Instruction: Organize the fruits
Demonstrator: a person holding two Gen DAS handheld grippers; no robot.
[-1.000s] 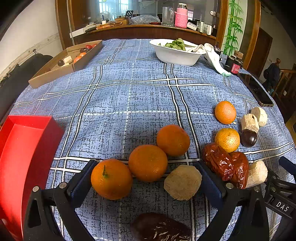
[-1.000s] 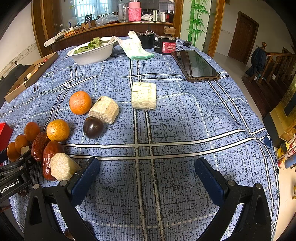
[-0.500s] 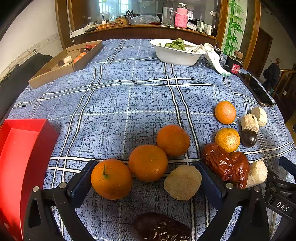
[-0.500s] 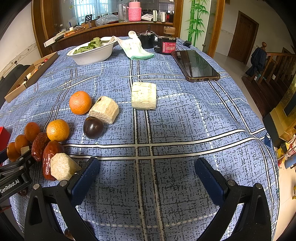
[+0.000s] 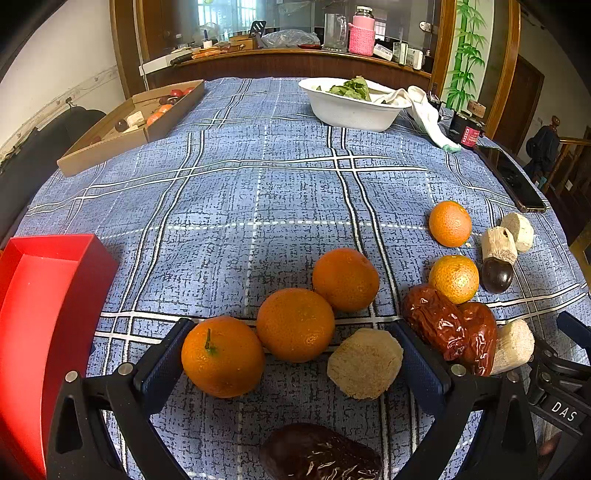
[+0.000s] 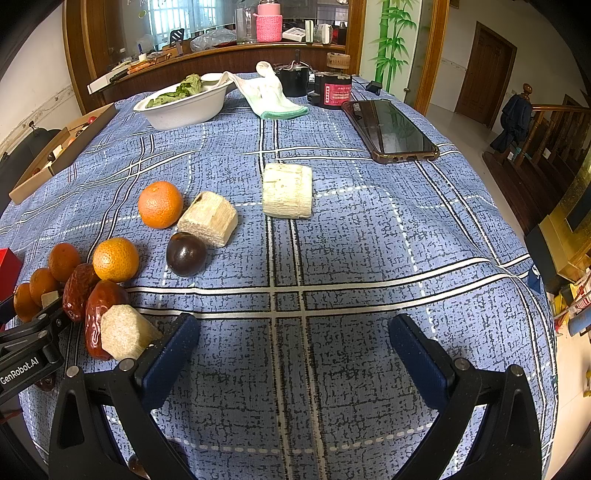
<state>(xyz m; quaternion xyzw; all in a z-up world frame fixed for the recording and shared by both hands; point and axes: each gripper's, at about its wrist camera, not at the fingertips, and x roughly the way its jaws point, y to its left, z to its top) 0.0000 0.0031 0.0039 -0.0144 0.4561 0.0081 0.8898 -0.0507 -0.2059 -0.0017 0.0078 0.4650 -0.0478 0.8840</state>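
Left tool (image 5: 293, 350) gapes wide around stemmed orange (image 5: 222, 356).

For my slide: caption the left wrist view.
Open left gripper frames oranges and a pale chunk; red tray waits beside.

Daylight is coming through a window (image 6: 168, 18) behind a wooden sideboard (image 6: 221, 61) past the far edge. A brown door (image 6: 484, 74) is standing closed in the pale wall, beside a wooden stair railing (image 6: 554, 125).
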